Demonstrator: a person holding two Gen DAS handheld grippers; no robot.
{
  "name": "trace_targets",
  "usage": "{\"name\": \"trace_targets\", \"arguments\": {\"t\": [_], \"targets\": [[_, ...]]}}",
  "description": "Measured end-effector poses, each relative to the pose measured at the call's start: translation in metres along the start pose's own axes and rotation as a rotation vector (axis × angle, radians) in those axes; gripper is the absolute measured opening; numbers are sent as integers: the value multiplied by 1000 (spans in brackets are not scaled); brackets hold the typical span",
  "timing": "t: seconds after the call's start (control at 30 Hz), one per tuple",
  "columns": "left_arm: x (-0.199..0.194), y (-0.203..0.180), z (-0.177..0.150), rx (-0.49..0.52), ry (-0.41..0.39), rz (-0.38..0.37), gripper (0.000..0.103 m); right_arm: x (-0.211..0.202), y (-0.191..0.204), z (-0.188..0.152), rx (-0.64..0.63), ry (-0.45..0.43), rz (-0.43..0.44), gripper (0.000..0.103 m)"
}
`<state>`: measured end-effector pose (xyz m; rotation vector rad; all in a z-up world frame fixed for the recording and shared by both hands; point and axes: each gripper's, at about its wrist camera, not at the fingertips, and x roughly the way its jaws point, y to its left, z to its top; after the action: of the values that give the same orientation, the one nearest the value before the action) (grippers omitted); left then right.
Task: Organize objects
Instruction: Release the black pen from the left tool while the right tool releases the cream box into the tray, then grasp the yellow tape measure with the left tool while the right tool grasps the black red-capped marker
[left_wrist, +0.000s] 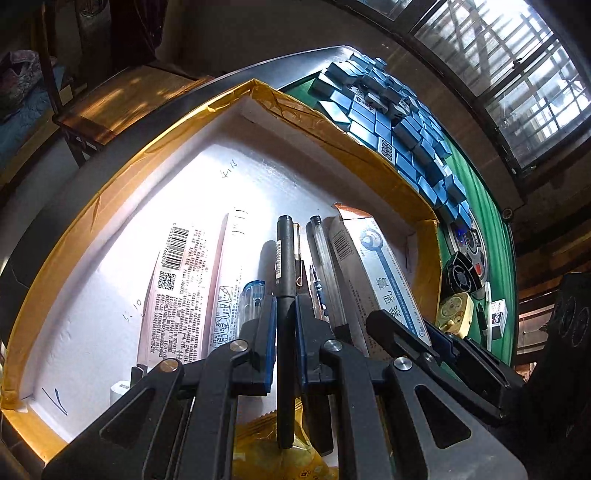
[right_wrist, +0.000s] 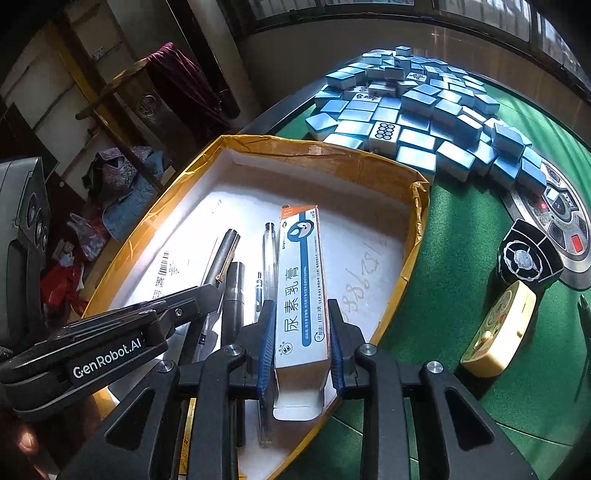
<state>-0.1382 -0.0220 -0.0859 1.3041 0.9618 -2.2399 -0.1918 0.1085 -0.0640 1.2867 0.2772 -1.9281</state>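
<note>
Left tongs (left_wrist: 286, 317) pinching black pen (left_wrist: 285, 258); right tongs (right_wrist: 301, 332) gripping ointment carton (right_wrist: 301, 280), both hovering over taped box (right_wrist: 332, 151), mahjong tiles (right_wrist: 417, 110) at one o'clock.

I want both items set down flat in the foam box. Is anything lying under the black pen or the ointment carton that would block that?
Partly. The black pen, in the left gripper, hangs over a blue-capped pen and a clear pen. The ointment carton, in the right gripper, has bare foam box floor beside it.

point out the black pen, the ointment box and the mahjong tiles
black pen (left_wrist: 286, 258), left wrist view, on its barrel
ointment box (right_wrist: 301, 273), right wrist view, on its printed top face
mahjong tiles (right_wrist: 417, 122), right wrist view, mid-pile
</note>
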Motion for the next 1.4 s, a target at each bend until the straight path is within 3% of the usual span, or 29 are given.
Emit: {"name": "trace_targets", "arguments": {"t": [0.33,0.47,0.57,0.63,0.87,1.0,1.17,1.3,1.4], "targets": [[6,6,3,-42,-17,22,7,1,6,0,-55,-20,-26,24],[4,9,1,-54,-28,-4,9,-5,1,-3,-20,-30,18,29],[-7,4,-5,-38,-48,-16,23,-25,-4,-10,8,-71,82,38],[-20,-3,-11,-12,-98,-16,42,-44,-7,-20,9,-118,100,48],[-58,-54,-36,144,-205,-56,49,-104,-48,-74,106,-220,147,55],[-54,-93,-51,248,-180,-97,52,-118,-87,-107,196,-220,121,56],[-30,-143,-68,379,-126,-85,52,-119,-130,-134,310,-189,78,56],[-1,-178,-70,467,-61,-67,52,-122,-147,-144,348,-191,76,56],[23,-195,-64,480,-10,-39,52,-125,-152,-150,356,-200,80,56]]}}
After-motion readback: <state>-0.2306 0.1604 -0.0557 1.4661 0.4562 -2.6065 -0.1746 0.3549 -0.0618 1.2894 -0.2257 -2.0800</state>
